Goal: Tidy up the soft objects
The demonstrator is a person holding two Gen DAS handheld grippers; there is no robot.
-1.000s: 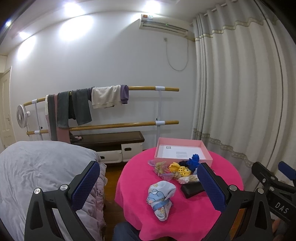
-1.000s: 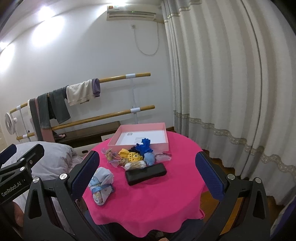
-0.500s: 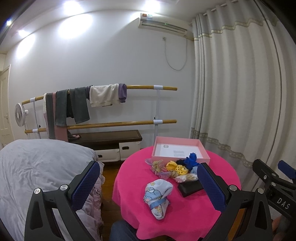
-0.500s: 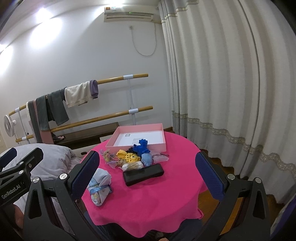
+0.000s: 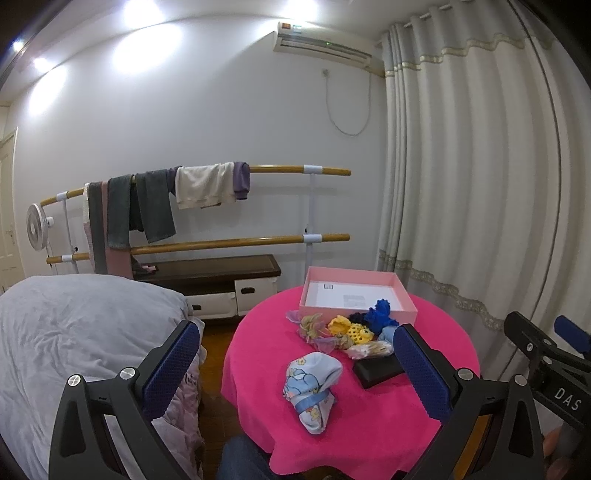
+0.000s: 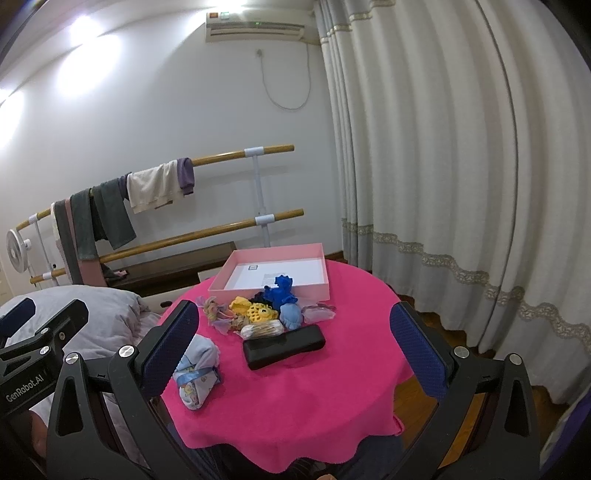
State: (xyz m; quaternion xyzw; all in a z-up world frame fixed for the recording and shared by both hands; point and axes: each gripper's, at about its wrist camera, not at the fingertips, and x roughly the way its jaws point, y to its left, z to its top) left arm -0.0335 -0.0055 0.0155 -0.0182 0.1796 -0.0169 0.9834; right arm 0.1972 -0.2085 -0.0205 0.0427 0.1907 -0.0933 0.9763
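Right wrist view showed the soft objects [image 6: 258, 312] heaped at the desk's middle, just before the pink box [image 6: 271, 275] at its far edge, nothing soft visibly inside it, so sorting looked unstarted. A baby garment [image 6: 197, 373] lay near the left edge, a black case [image 6: 283, 346] touching the heap. Left gripper [image 5: 291, 369] and right gripper [image 6: 291, 347] hovered, jaws wide apart, empty.

Even, cool indoor light from ceiling lamps [image 5: 142, 11] throwing glare patches on the wall [image 5: 221, 110]; sharp focus centrally, strong fisheye bending and dark vignetting at edges.
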